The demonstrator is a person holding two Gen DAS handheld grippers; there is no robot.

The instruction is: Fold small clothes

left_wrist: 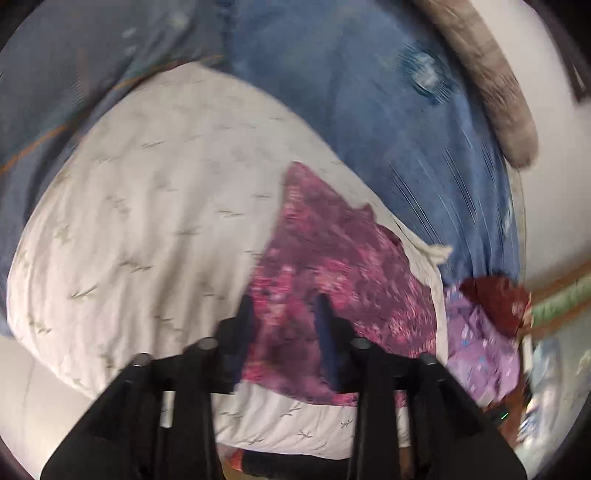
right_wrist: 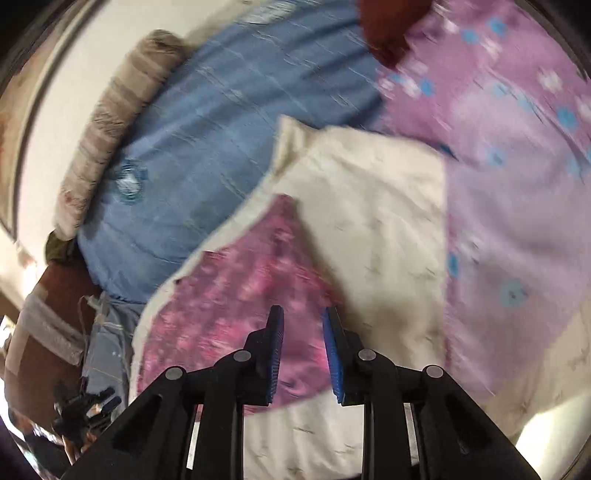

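My left gripper point(left_wrist: 284, 306) points down at the magenta patterned garment point(left_wrist: 332, 266), which lies flat on a white pillow with small leaf marks point(left_wrist: 147, 206); its jaws stand apart with nothing pinched between them, the cloth lying below them. My right gripper point(right_wrist: 302, 317) hangs over the same garment point(right_wrist: 236, 295) near its edge, its blue pads point(right_wrist: 334, 354) parted by a narrow gap and clamping nothing, the fabric showing through the gap from underneath. The pillow point(right_wrist: 369, 221) rests on a blue bedsheet point(right_wrist: 207, 129). Beside it lies a lilac cloth with blue flowers point(right_wrist: 498, 140), and a dark red piece point(right_wrist: 388, 26) sits at its far end. A beige striped bolster point(left_wrist: 491, 85) runs along the sheet's far edge. Both views are blurred.
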